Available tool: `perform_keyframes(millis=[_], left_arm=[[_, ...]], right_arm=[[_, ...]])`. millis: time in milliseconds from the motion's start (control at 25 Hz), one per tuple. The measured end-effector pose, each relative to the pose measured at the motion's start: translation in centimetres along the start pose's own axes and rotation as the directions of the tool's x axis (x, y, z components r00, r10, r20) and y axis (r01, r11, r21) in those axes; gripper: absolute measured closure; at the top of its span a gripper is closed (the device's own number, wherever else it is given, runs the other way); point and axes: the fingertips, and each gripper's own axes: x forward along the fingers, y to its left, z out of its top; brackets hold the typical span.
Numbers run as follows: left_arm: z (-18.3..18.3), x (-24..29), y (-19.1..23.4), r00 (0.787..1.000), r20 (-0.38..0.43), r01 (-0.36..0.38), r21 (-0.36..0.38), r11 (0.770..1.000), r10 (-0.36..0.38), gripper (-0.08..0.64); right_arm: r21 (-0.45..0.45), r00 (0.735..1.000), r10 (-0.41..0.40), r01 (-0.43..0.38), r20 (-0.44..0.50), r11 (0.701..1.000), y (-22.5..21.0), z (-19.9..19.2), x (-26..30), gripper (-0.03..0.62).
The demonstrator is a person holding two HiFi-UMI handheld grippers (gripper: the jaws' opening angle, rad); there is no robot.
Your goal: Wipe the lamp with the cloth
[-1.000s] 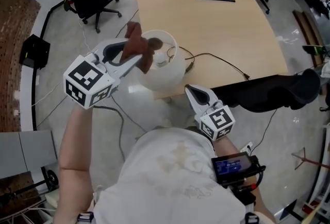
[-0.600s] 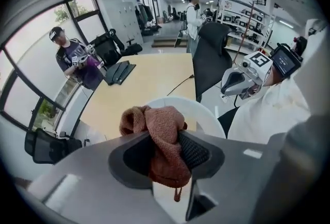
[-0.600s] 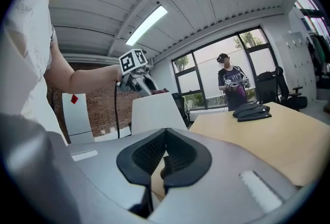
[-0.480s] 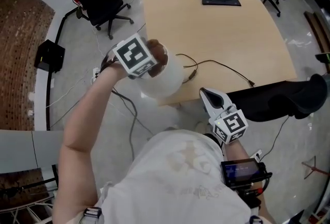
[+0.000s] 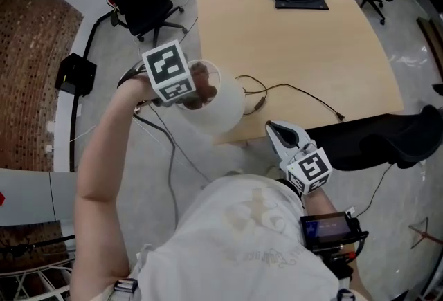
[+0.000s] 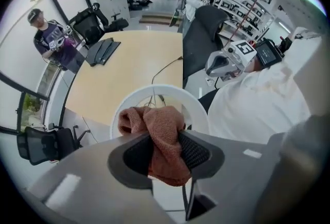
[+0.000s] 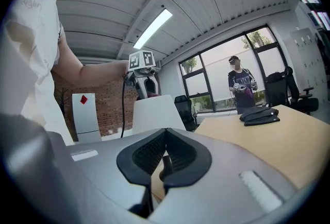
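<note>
From where I stand, the left gripper [image 5: 196,87] points straight down at the open top of the lamp [image 5: 225,113], its jaws clamped on the cloth [image 6: 161,138], which hangs bunched at the shade's round rim. The lamp stands at the near edge of the table [image 5: 297,37], with a plain white shade that is wider at the bottom. The cloth is rust-brown and nubbly. The right gripper [image 5: 278,132], jaws together with nothing in them, sits at about four o'clock from the lamp, apart from it. The left gripper's cube [image 5: 167,70] bears black-and-white square markers
</note>
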Motion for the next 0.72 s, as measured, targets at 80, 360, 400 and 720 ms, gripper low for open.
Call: perform_keyframes(millis=[80, 360, 400, 720], left_arm=[[-0.8, -0.2, 0.8, 0.994, -0.085, -0.075, 0.020, 0.997, 0.076, 0.408], [1.3, 0.3, 1.7, 0.984, -0.011, -0.179, 0.002, 0.984, 0.179, 0.407], [1.7, 0.1, 1.3, 0.988, 0.031, -0.153, -0.014, 0.988, 0.154, 0.407], [0.9, -1.8, 0.1, 0.990, 0.098, -0.102, -0.040, 0.994, 0.105, 0.407]], right_arm=[[-0.005, 1.000, 0.006, -0.006, -0.001, 1.000, -0.3, 0.2, 0.0, 0.580], [0.011, 1.000, 0.015, -0.015, 0.001, 1.000, -0.2, -0.4, 0.1, 0.580], [0.010, 1.000, 0.017, -0.017, -0.002, 1.000, -0.2, -0.4, 0.0, 0.580], [0.018, 1.000, 0.002, -0.002, -0.007, 1.000, -0.5, -0.8, -0.3, 0.580]])
